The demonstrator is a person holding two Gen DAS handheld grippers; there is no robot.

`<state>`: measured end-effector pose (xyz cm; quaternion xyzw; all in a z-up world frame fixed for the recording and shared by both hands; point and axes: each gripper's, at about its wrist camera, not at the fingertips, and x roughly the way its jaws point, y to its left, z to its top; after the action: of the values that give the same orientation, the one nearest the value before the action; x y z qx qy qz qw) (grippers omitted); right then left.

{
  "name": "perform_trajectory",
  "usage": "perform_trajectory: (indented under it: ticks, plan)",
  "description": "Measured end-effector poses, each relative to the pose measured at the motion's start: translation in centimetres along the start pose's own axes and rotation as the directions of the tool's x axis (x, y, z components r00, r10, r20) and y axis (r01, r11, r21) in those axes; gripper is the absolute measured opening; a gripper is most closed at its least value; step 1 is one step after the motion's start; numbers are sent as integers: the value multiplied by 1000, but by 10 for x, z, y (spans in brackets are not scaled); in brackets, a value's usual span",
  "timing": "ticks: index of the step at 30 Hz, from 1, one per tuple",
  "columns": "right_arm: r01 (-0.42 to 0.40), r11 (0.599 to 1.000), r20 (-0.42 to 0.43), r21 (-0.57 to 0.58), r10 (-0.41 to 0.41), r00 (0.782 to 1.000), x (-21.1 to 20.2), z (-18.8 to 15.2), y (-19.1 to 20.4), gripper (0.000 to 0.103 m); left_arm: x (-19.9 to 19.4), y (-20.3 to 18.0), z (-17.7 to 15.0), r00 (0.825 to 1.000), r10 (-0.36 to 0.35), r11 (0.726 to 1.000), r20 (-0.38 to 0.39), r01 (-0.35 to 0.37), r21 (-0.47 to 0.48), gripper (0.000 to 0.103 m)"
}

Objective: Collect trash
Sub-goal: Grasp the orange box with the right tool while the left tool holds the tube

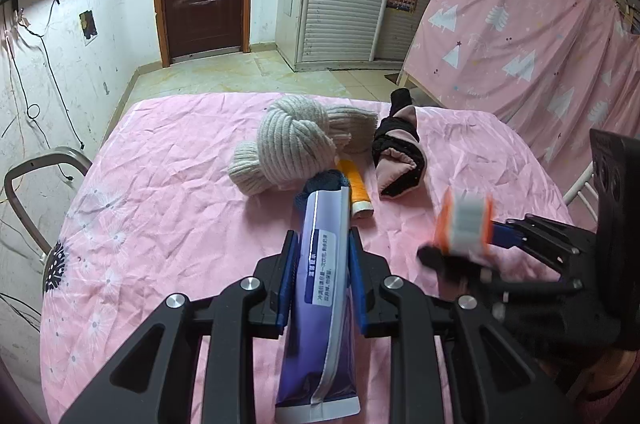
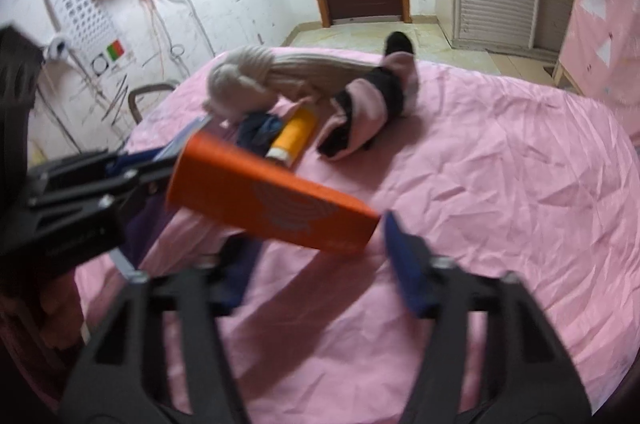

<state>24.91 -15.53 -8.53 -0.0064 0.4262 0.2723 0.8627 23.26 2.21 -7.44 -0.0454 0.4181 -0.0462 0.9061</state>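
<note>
A purple tube [image 1: 320,304] is held tight between the two blue pads of the left tongs [image 1: 322,244], right in front of the camera. It sticks out past the tips and back under them.

An orange box [image 2: 268,196] is seen in front of the right tongs [image 2: 320,252]. These tongs are spread wide, and one end of the box is near the right pad. It cannot be told if the box is touched or is falling, since the picture is blurred.

So two bits of trash are off the pink cloth [image 2: 500,204]. No bin or bag is seen, so a place for them is likely still to be found.

More is left to be done. A yellow roll [image 1: 358,192] is lying just past the tip of the tube. A dark blue rag [image 1: 324,182] is tucked beside it, to the left.

Other things are lying farther ahead. A grey knit hat [image 1: 292,140] is touching the rag, and a black and pink mitten [image 1: 398,156] is to the right of the roll. The roll is squeezed between them, so they may be bumped when it is picked up.
</note>
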Motion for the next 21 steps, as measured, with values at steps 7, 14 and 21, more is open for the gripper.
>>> perform_trajectory:
  ticks: [7, 14, 21]
  plan:
    - [-7, 1000, 13, -6, 7, 1000, -1, 4, -1, 32, -3, -5, 2, 1000, 7, 1000, 4, -7, 8, 15]
    - [13, 998, -10, -58, -14, 1000, 12, 16, 3, 62, -5, -6, 3, 1000, 6, 1000, 11, -6, 8, 15]
    - [18, 995, -36, -96, -22, 999, 27, 23, 14, 27, -7, 0, 2, 1000, 10, 1000, 8, -10, 2, 15]
